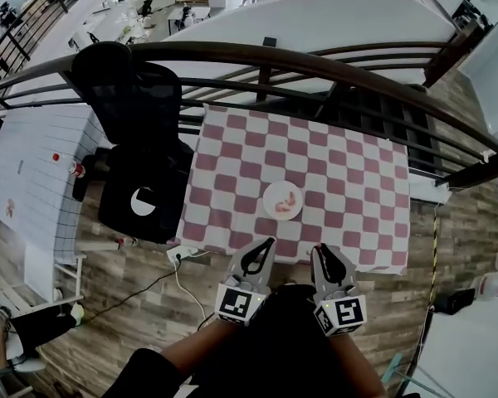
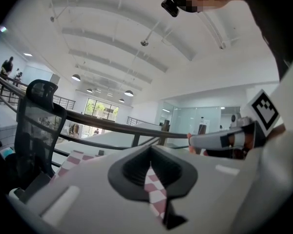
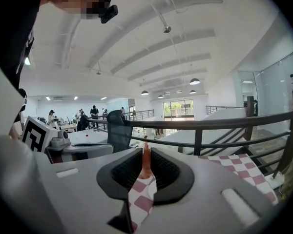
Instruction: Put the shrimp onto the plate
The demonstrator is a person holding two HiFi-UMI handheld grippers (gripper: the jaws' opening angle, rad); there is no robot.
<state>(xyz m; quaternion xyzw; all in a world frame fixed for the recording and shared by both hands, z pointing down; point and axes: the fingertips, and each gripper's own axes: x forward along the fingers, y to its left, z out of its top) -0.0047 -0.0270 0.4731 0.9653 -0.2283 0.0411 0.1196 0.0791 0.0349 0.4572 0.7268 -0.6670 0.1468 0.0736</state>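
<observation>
In the head view we see the orange-pink shrimp (image 1: 291, 199) on the round white plate (image 1: 270, 191) at centre frame, on the pink-and-white checked tablecloth (image 1: 349, 181). The left gripper (image 1: 270, 242) and right gripper (image 1: 318, 249) hang at lower centre. In the left gripper view its jaws are nearly together and empty. In the right gripper view its jaws pinch a thin orange sliver (image 3: 145, 161) that we cannot identify.
</observation>
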